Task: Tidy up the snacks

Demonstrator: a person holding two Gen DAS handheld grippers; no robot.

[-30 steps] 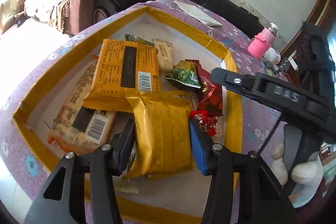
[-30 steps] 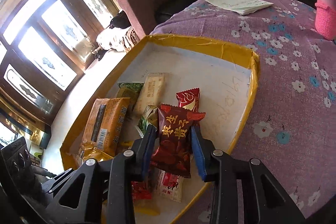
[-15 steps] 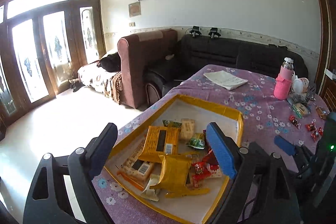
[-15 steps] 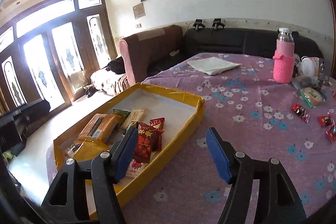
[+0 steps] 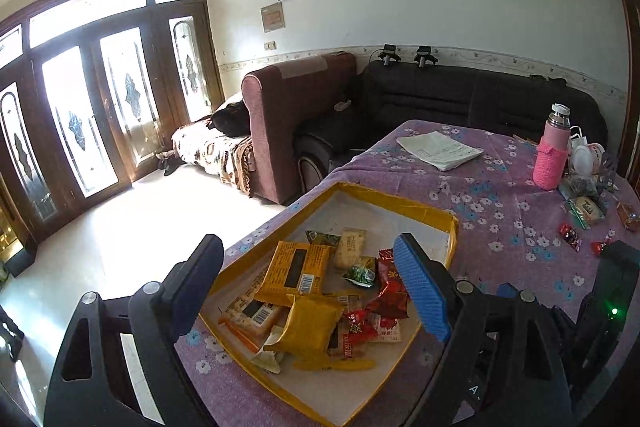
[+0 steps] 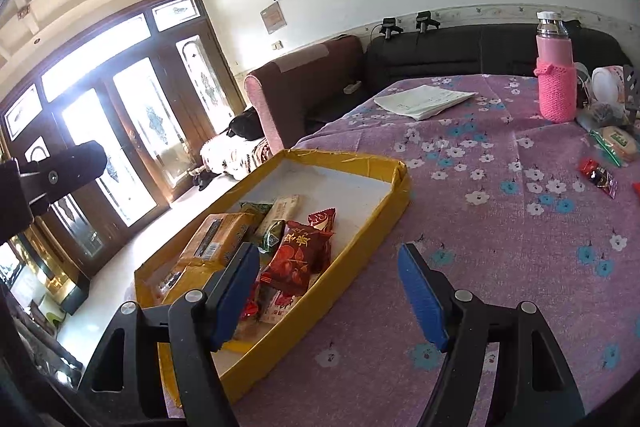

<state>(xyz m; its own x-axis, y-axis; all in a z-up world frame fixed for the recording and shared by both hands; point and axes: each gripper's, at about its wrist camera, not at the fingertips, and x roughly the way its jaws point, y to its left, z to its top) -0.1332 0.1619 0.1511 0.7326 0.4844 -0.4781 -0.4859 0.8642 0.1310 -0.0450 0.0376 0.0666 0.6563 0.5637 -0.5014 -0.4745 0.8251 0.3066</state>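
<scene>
A shallow yellow-rimmed box [image 5: 451,227] on the purple flowered table holds several snack packets: an orange pack [image 5: 296,271], a yellow pack [image 5: 310,325] and a dark red pack [image 5: 390,293]. The box also shows in the right wrist view [image 6: 396,203], with the red pack [image 6: 294,259] lying on top. My left gripper [image 5: 308,287] is open and empty, raised above and short of the box. My right gripper [image 6: 326,291] is open and empty, over the box's near right rim. Loose red candies [image 6: 598,175] and a green-wrapped snack [image 6: 618,143] lie on the table's far right.
A pink bottle [image 6: 556,75] stands at the table's far right beside a white container [image 6: 606,83]. Folded papers [image 6: 424,101] lie at the far edge. A sofa [image 5: 460,107] and an armchair [image 5: 288,115] stand behind the table. The other gripper's body [image 5: 608,307] is at the right.
Both grippers have opened, let go of the yellow pack and the red pack into the box, and pulled back and up away from it.
</scene>
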